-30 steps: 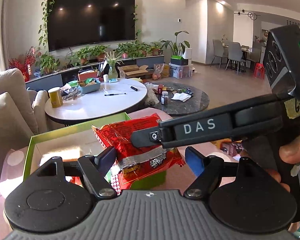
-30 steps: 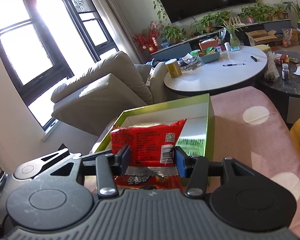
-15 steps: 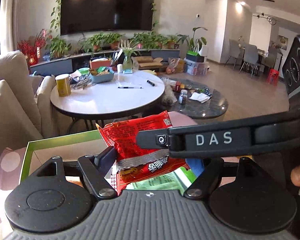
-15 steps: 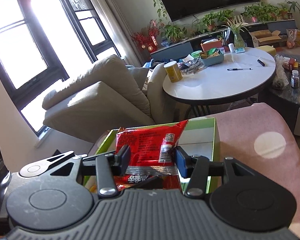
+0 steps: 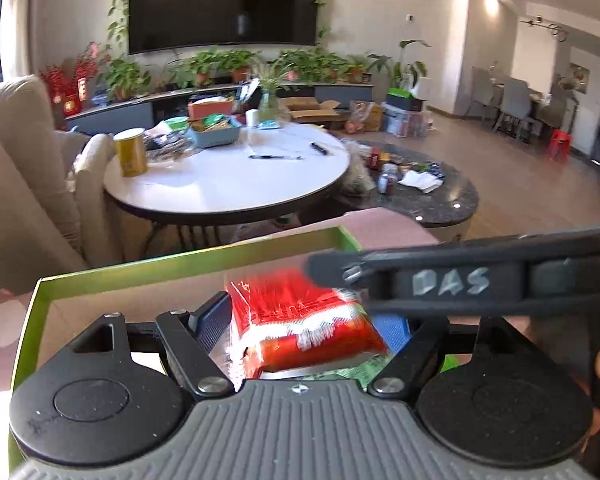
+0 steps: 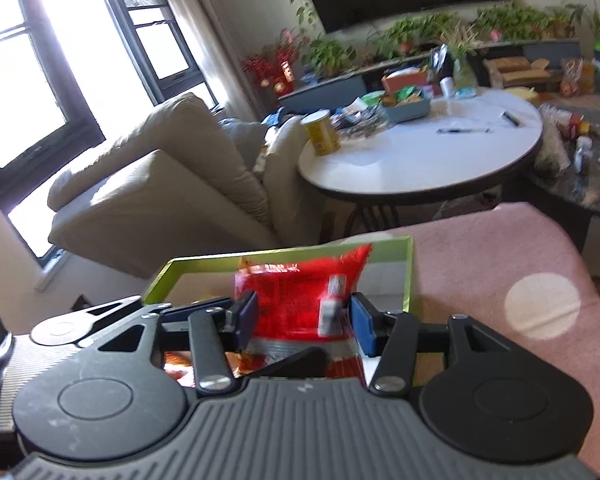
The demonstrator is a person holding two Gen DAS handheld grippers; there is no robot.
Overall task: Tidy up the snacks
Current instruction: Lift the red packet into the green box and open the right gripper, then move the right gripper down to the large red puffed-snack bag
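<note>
Over the pink spotted cloth (image 6: 500,264) sits the green box (image 6: 408,280), open-topped, with the red snack packet (image 6: 300,296) hanging above its floor between both tools. Right gripper (image 6: 304,318) has its jaws opening, the blue pads drawing off the packet's sides, so it looks to be letting go. Left gripper (image 5: 304,332) stands at a middling width around the same packet; blur hides whether its pads press. To drop it well, I judge, keep the packet low and flat inside the walls, then free both sides together.
</note>
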